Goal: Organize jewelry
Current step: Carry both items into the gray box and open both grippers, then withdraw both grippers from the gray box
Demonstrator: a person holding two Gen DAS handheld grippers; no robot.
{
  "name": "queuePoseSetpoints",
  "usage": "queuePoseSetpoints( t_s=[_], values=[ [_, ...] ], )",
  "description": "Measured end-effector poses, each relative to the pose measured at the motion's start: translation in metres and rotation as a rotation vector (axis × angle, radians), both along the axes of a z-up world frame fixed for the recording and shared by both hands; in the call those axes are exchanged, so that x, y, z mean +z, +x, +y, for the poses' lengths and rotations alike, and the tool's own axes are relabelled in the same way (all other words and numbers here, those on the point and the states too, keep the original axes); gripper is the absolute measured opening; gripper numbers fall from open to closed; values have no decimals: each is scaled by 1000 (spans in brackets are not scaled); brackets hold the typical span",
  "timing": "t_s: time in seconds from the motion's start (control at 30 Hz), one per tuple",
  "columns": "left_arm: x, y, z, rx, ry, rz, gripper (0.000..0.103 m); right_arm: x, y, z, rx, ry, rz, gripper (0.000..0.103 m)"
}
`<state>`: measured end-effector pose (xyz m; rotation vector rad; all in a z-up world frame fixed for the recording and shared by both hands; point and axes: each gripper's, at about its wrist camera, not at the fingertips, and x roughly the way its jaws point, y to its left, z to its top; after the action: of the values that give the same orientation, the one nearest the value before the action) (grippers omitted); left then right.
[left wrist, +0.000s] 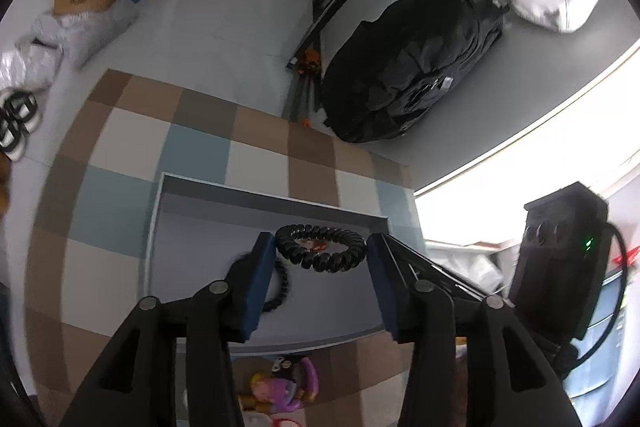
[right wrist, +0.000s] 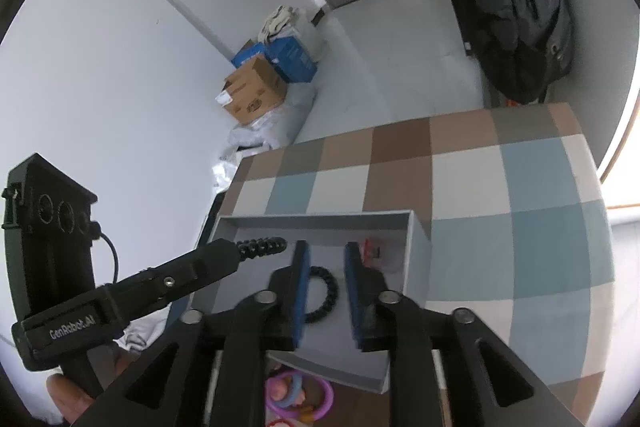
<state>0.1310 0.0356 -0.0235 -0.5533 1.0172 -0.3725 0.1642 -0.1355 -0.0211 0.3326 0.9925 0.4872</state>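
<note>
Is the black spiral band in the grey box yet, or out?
In: the black spiral band lies on the floor of the grey box, between the left tool's open fingers.

"GenRobot.AI" stands in pale letters on the black body of the left gripper (right wrist: 260,247), at about eight o'clock in the right wrist view. The brown carton (right wrist: 256,95) and the blue box (right wrist: 290,59) behind it carry print too small to read

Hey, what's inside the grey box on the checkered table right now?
The grey box holds two black spiral hair ties, one between the left hand-held gripper fingers, another by the right hand-held gripper, plus a small red item. The fingers hide part of the floor.
</note>
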Motion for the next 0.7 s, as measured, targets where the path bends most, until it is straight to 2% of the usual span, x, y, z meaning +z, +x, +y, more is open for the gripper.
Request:
queuePoseSetpoints(
  t_s=[0.03,0.1,0.17,0.23,0.27,0.5,0.7],
  values=[
    [-1,1,3,11,-17,12,49,2,-1,-2,-9,4,-8,49],
    [-4,1,8,29,-44,30,71,9,-5,-9,-37,22,-42,69],
    [-5,-2,14,51,-87,29,74,17,-8,-15,-53,31,-74,71],
    [-4,-3,15,54,-84,34,75,23,-12,-20,-76,28,-103,91],
    [-3,-4,14,54,-78,32,75,24,-13,-22,-86,27,-110,97],
    [5,-13,5,59,57,4,75,22,-16,-24,-82,19,-84,103],
    [12,-25,0,61,170,-36,75,23,-25,-22,-74,-24,-104,103]
  ],
)
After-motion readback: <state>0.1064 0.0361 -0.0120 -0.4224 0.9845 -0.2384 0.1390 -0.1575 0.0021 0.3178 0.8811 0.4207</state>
